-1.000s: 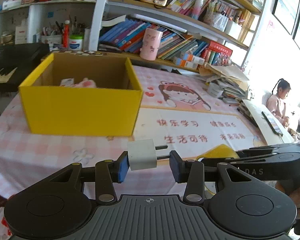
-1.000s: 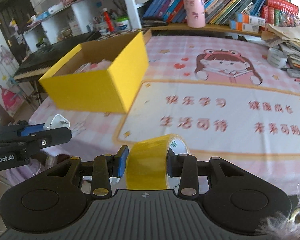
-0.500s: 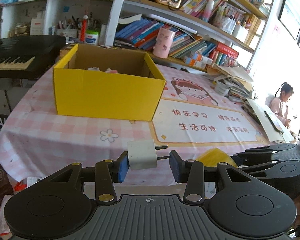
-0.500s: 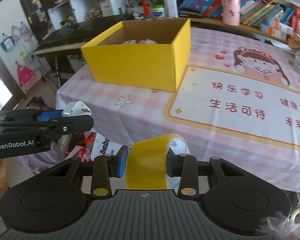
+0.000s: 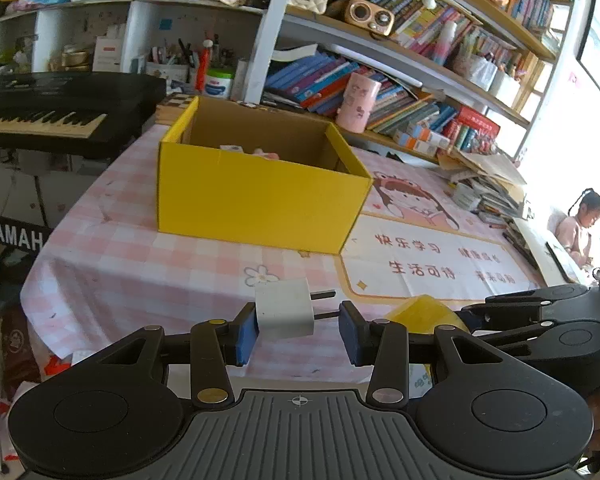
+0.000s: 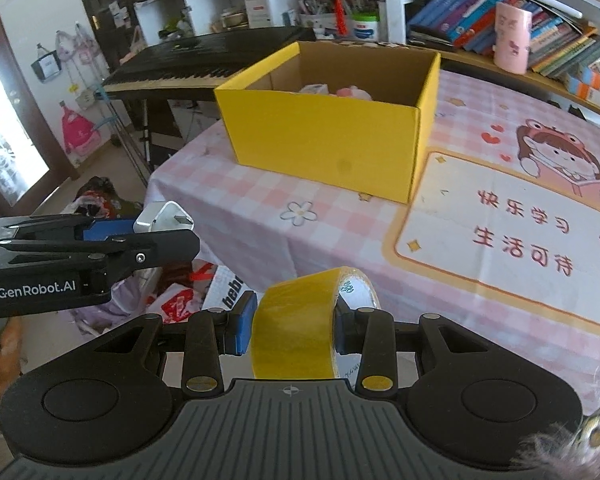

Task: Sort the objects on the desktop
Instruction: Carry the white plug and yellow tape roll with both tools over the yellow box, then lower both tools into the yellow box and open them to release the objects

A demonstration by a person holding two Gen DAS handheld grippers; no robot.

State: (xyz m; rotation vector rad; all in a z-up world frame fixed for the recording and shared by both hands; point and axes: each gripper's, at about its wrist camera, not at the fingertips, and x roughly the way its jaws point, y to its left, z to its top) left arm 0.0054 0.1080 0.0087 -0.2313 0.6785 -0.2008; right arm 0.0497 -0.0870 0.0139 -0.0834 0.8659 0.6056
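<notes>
1. The left gripper (image 5: 298,330) is clamping a white plug adapter (image 5: 285,309) end to end, one pad on its body, the other against its prongs, short of the table (image 5: 140,264).
2. The adapter is looking light, rigid and smooth; holding its flat sides would probably be steadier. Its long axis is lying across the jaws, prongs pointing right.
3. The right gripper (image 6: 292,330) is pinching a yellow tape roll (image 6: 296,326) across its width, at the table's edge.
4. The roll is appearing light and stiff; its axis is running jaw to jaw.
5. The yellow box (image 6: 332,148) is standing ahead, well apart.
</notes>
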